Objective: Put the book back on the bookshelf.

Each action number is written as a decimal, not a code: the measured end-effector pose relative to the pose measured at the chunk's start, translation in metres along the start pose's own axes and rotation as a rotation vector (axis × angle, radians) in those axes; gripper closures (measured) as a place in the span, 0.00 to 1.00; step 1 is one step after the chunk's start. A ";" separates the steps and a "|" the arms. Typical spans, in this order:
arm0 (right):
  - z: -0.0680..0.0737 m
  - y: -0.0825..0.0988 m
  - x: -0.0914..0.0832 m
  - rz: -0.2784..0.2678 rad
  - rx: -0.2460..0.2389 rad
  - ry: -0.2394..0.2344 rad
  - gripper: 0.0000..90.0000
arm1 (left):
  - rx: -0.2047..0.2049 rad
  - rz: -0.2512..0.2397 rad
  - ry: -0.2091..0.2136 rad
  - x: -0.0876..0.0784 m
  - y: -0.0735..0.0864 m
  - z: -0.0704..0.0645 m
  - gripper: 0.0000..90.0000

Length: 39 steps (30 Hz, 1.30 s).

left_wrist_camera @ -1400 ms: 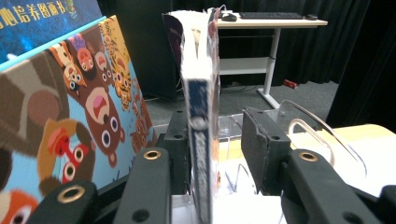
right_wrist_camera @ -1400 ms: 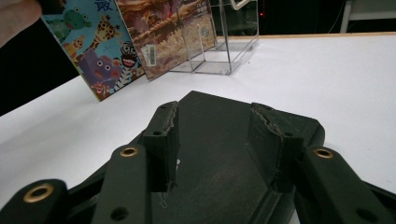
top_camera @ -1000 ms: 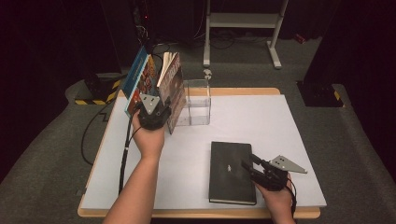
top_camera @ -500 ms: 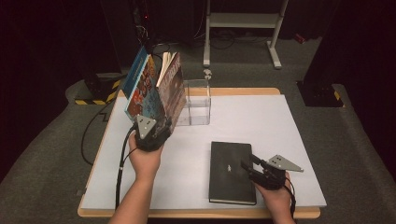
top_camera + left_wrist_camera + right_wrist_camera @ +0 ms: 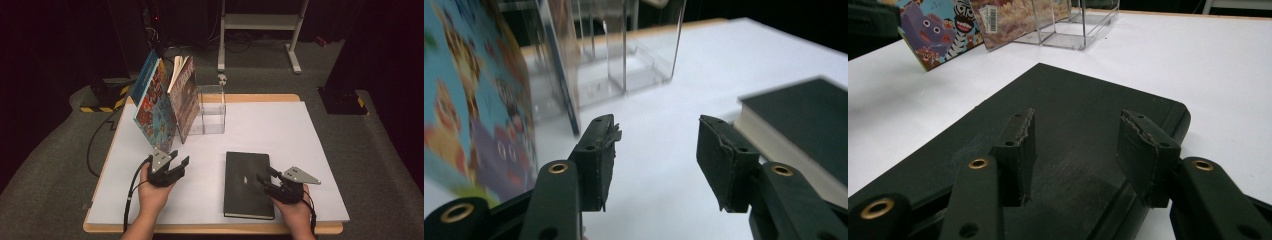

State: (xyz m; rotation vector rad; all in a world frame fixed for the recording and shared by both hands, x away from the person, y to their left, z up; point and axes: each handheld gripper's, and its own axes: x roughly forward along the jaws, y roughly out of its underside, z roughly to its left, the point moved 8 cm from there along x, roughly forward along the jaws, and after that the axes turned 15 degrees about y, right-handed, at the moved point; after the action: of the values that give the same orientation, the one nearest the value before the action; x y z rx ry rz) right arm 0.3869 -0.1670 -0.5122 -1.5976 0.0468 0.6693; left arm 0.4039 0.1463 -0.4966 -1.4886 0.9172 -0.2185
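Lying flat on the white table (image 5: 310,130), the black book (image 5: 248,184) sits in front of the clear plastic holder (image 5: 211,109), toward the person's side. It looks like a hardcover: stiff, rather heavy, and its matte cover probably gives the pads good friction. I think the best place to take it is the right long edge, so that one jaw can go under the cover.

The right gripper (image 5: 270,181) hovers over that edge. Its jaws stand apart above the cover, as the right gripper view (image 5: 1075,150) shows, and they grasp nothing.

The left gripper (image 5: 179,164) is left of the book, with bare table between its jaws (image 5: 656,150). The jaws have just been opening.

Left of the holder, colourful picture books (image 5: 159,102) lean in a row, and they could tip if pushed. Nothing blocks the way from the book to the holder.
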 end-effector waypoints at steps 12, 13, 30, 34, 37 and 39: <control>-0.003 0.009 0.006 0.061 -0.031 0.038 0.50 | -0.033 0.085 0.086 -0.003 0.037 0.002 0.40; -0.004 0.009 0.006 0.063 -0.029 0.037 0.49 | -0.028 0.086 0.093 -0.001 0.038 0.002 0.39; 0.002 0.030 -0.003 0.214 0.093 0.018 0.24 | -0.122 0.128 0.133 0.004 0.046 0.009 0.24; 0.007 0.027 0.001 0.226 0.070 0.052 0.25 | -0.109 0.105 0.139 0.001 0.043 0.005 0.23; 0.015 0.024 0.006 0.236 0.053 0.039 0.25 | -0.118 0.091 0.161 0.000 0.040 0.002 0.25; 0.022 0.021 0.011 0.239 0.045 0.034 0.25 | -0.124 0.089 0.185 0.001 0.040 -0.002 0.24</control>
State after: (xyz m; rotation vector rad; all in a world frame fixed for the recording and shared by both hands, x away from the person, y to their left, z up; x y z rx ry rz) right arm 0.3791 -0.1456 -0.5357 -1.5739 0.2791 0.8198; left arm 0.3876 0.1490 -0.5326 -1.5557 1.1613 -0.2403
